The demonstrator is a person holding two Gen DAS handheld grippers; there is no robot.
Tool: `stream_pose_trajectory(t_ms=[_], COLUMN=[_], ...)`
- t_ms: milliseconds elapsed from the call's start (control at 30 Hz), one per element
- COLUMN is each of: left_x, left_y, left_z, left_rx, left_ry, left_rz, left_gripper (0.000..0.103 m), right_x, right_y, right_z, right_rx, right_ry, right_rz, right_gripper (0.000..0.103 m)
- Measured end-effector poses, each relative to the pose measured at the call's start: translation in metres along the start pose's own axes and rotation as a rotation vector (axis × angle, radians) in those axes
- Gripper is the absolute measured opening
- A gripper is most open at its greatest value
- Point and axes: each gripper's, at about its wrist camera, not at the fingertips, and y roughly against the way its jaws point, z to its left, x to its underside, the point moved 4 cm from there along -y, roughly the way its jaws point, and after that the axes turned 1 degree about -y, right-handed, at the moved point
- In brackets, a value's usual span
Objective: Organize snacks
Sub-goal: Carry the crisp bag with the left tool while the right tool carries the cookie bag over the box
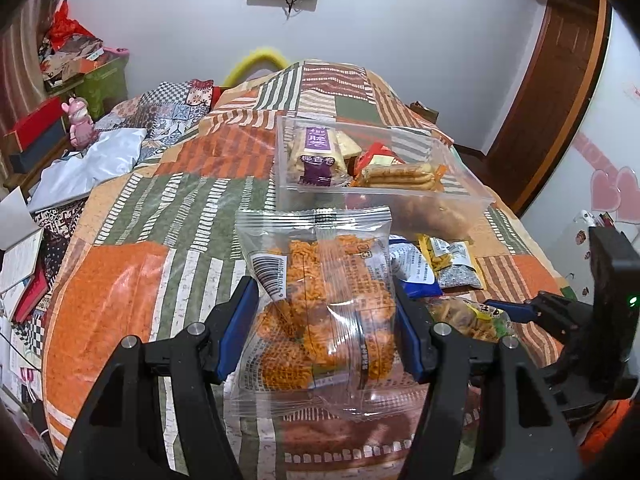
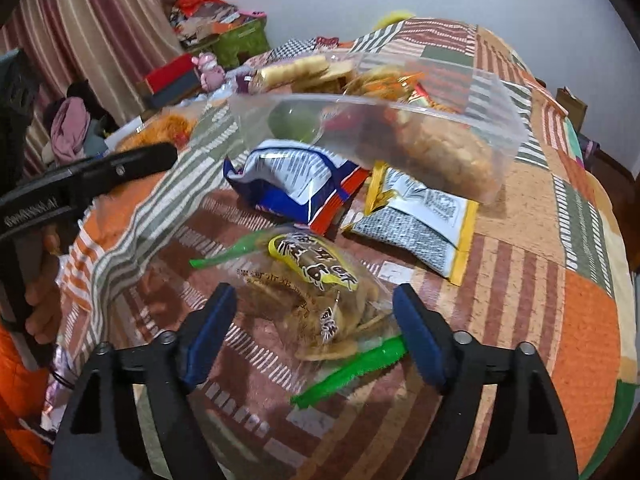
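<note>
A home bedroom: a bed [image 1: 132, 216] under a patchwork quilt, striped curtains [image 2: 100, 28] beyond, a wooden door [image 1: 560, 92].

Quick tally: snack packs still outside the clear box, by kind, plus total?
Clear pack of orange noodle snack, between the left gripper's fingers: 1
Chip bag with green ends: 1
Blue and white packet: 1
Yellow-edged packet: 1
Total: 4, all outside the clear box.

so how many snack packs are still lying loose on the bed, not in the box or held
3: blue-white pack by the clear box, yellow-edged pack beside it, green-ended chips pack nearest. More may hide behind the box.
</note>
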Motion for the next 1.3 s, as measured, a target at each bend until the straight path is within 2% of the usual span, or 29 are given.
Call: stream_pose_trajectory(t_ms=[133,267,400,667,1000,1300], left_x=[0.000,0.000,-0.001,-0.012,-0.046,-0.082], left_y=[-0.001,-0.002,0.000,0.009,0.012,-0.010], left_z=[0.002,0.003,0.003,-0.003,-0.020,-0.034], left_rx=[-0.004,-0.007,-0.006,-0.001,0.028,0.067], left_ry=[0.003,0.006,0.006,-0.005,-0.029,-0.038], left_rz=[0.002,0.002,-0.004,-0.042,-0.110,-0.128], left_gripper=[0.063,0.063,0.063,0.063,0.063,0.063], right_x=[0.000,0.000,0.000,-0.007,-0.035,-0.071], right_y=[-0.016,-0.018,-0.011,0.018,0.061,0.072], right_z=[0.000,0.001,0.003,0.004,-0.006,-0.038], right_rx=[0.026,0.045,0.035,0.017,0.019,0.104], right_ry=[0.016,0.023,0.019,-0.020,-0.053,-0.094], right_rz=[0.031,0.003,-0.017,-0.090,-0.225,-0.313], right_gripper=[0.080,0.060,0.053,0.052,0.052,0.052])
